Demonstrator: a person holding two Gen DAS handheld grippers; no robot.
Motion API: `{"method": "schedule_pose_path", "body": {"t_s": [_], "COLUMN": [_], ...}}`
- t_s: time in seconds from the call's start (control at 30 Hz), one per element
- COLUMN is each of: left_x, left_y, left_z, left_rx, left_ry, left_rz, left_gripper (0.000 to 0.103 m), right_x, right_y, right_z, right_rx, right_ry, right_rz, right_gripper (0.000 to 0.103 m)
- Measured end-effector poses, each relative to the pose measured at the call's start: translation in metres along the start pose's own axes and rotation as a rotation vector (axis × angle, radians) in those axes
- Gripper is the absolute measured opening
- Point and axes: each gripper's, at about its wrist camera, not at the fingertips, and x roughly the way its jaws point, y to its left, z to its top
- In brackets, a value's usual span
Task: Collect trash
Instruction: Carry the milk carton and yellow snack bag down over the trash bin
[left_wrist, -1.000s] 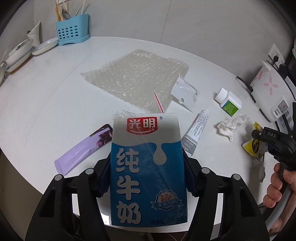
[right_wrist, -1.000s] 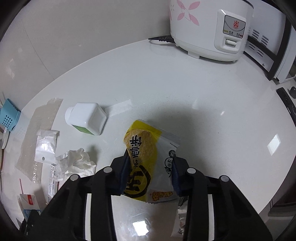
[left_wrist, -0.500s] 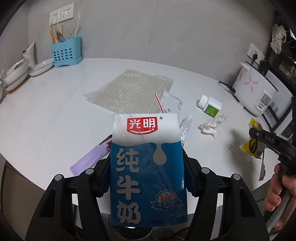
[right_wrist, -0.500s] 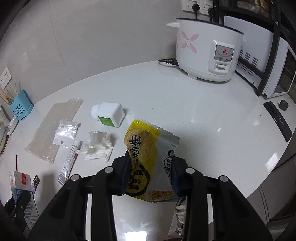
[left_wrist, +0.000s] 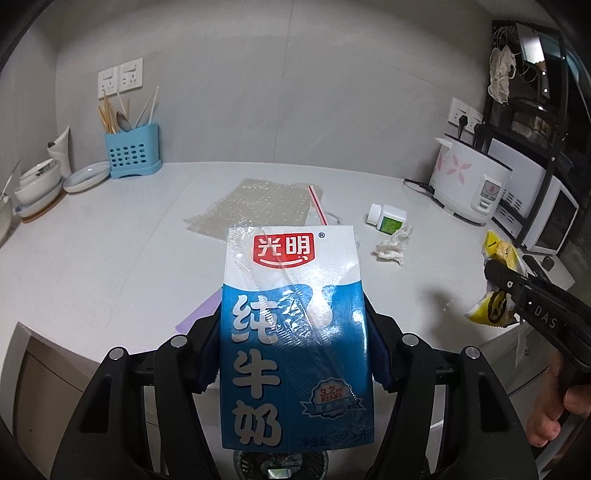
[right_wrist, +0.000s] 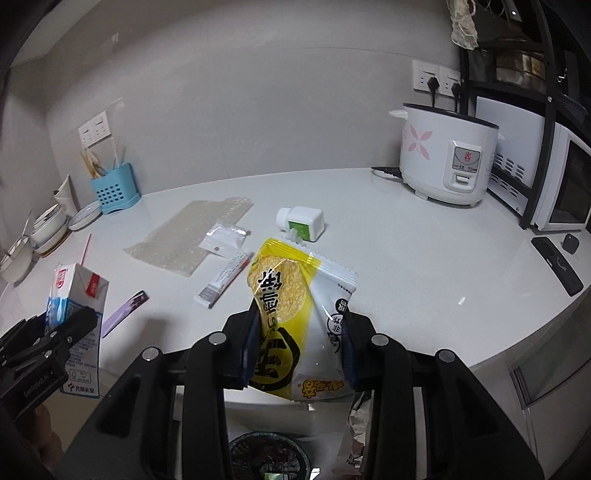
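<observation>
My left gripper (left_wrist: 293, 350) is shut on a blue and white milk carton (left_wrist: 291, 332) with a red-striped straw, held in front of the counter edge; the carton also shows in the right wrist view (right_wrist: 75, 317). My right gripper (right_wrist: 297, 347) is shut on a yellow snack wrapper (right_wrist: 291, 317), also seen in the left wrist view (left_wrist: 496, 295). A dark mesh bin (right_wrist: 267, 458) sits below both grippers, and shows in the left wrist view (left_wrist: 280, 463). On the white counter (right_wrist: 406, 266) lie bubble wrap (right_wrist: 192, 232), a small clear bag (right_wrist: 223, 240), a tube (right_wrist: 225, 278), a purple wrapper (right_wrist: 125, 308), a crumpled tissue (left_wrist: 393, 245) and a white bottle (right_wrist: 301, 221).
A rice cooker (right_wrist: 445, 158) stands at the back right beside a white oven (right_wrist: 569, 188). A blue utensil holder (right_wrist: 114, 188) and stacked dishes (right_wrist: 48, 225) stand at the back left. A black remote (right_wrist: 557, 264) lies near the right edge.
Both grippers have pulled back and up from the counter with the carton and wrapper still held; the counter items look smaller and the bin has come into view below.
</observation>
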Motion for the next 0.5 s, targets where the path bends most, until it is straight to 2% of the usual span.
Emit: {"method": "schedule_pose_path", "body": {"t_s": [0.3,0.5], "left_x": [-0.05,-0.069], "left_y": [0.015,0.021], "left_z": [-0.05,-0.095], "left_rx": [0.034,0.043], "left_ry": [-0.088,-0.097], "left_rz": [-0.003,-0.009], "left_gripper": [0.062,0.062], "right_x": [-0.047,-0.068], "right_y": [0.027,0.045], "right_z": [-0.076,-0.127], "right_rx": [-0.054,-0.09], "right_ry": [-0.078,-0.099], "right_rz": [0.093,0.142], "right_gripper": [0.034,0.034]}}
